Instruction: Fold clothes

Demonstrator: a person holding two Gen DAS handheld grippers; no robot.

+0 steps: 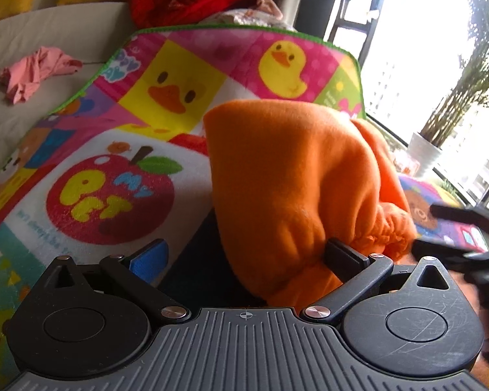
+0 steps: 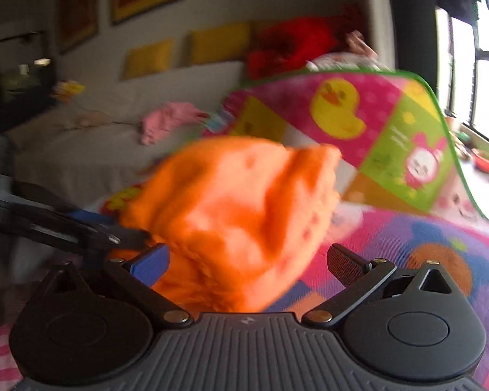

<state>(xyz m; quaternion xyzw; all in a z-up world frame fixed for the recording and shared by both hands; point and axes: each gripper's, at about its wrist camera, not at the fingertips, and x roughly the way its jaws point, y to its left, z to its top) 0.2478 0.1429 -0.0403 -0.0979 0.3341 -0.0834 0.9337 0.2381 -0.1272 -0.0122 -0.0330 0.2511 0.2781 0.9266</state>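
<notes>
— What is in your left gripper (image 1: 244, 260)?
— Its jaws are wide; the orange cloth (image 1: 296, 176) drapes over one finger, unpinched.
— And the right gripper (image 2: 247, 260)?
— Wide open too, holding nothing. The cloth sits bunched between us on the blanket (image 1: 114, 150).

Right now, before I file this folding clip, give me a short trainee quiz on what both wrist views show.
1. True or false: the right gripper is clamped shut on the orange garment.
2. The crumpled garment on the sofa is: A pink, B blue, C green.
3. Fill in: the red fruit printed on the mat left of the orange garment is an ____.
Key: 1 false; 2 A; 3 apple.
</notes>
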